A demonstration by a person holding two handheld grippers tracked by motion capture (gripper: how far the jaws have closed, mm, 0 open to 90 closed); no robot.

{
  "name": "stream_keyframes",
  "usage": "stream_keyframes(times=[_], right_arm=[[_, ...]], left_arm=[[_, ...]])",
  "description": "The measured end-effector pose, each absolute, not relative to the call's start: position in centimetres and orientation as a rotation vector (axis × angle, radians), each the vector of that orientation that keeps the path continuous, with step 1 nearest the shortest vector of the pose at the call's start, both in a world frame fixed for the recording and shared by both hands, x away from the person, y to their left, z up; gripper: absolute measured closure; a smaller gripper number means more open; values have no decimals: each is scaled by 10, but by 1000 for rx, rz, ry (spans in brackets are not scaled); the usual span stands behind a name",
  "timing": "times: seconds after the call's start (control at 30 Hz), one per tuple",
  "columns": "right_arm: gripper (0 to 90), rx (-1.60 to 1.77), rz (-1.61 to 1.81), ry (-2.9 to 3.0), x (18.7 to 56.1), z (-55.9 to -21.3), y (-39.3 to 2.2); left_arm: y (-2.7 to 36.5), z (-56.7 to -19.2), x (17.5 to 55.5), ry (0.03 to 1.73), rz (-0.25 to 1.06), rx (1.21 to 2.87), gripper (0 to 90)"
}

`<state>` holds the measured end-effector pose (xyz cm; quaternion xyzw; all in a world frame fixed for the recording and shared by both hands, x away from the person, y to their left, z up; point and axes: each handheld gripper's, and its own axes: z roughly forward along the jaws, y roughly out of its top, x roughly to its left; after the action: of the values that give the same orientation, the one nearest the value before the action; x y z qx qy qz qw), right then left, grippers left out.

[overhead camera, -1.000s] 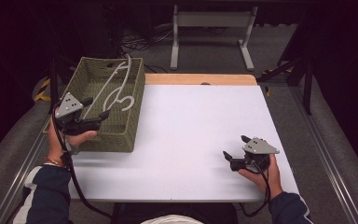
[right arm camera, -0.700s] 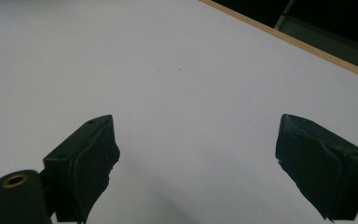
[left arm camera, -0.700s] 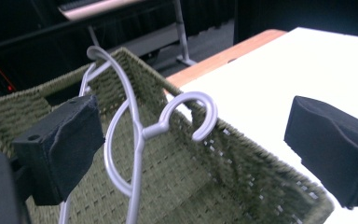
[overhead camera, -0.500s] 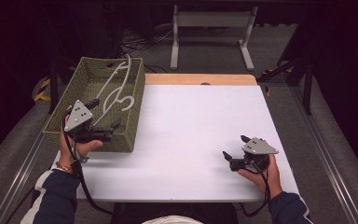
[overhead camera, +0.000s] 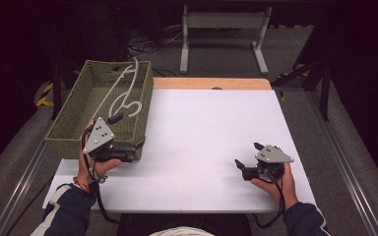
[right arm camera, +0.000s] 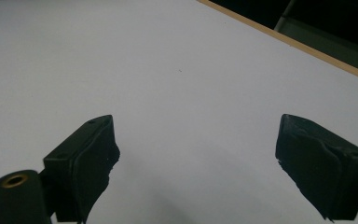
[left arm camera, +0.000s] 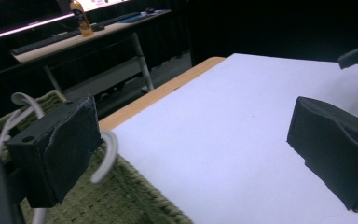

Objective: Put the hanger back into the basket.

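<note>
White hanger (overhead camera: 124, 93): lies inside the woven green basket (overhead camera: 69, 118), long arm running toward the far right corner and poking just over the rim, hook end curled near the basket's middle. Thin, pale, smooth-looking. In the left gripper view a loop of the hanger (left arm camera: 106, 156) curves beside the near jaw, above the weave; contact between them cannot be told.

Basket: rectangular, olive, on the table's left edge, partly overhanging it. The hanger is the one item seen in it.

Left gripper (overhead camera: 130, 147): held at the basket's near right corner, grey plate tilted up, jaws pointing right across the table (overhead camera: 211, 132). Jaws stand wide apart, nothing between them. Left hand (overhead camera: 98, 164) grips from below, wrist bent, dark sleeve with a pale stripe at the table's near edge.

Right gripper (overhead camera: 243, 167): low over the white tabletop near the front right, well apart from the basket, jaws pointing left. Jaws spread wide, bare table between them. Right hand (overhead camera: 278, 184) wraps the grip from behind.

Table: white top, wooden strip along the far edge.
</note>
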<state>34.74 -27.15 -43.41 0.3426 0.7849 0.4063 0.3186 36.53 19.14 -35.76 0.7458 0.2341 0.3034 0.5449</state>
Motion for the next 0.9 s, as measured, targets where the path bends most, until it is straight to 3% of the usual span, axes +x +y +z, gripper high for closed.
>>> stream_keyframes(times=[0.9], right_arm=[[123, 833, 1080, 2042, 339, -433, -261]], left_arm=[[169, -396, 338, 498, 694, 1867, 57]])
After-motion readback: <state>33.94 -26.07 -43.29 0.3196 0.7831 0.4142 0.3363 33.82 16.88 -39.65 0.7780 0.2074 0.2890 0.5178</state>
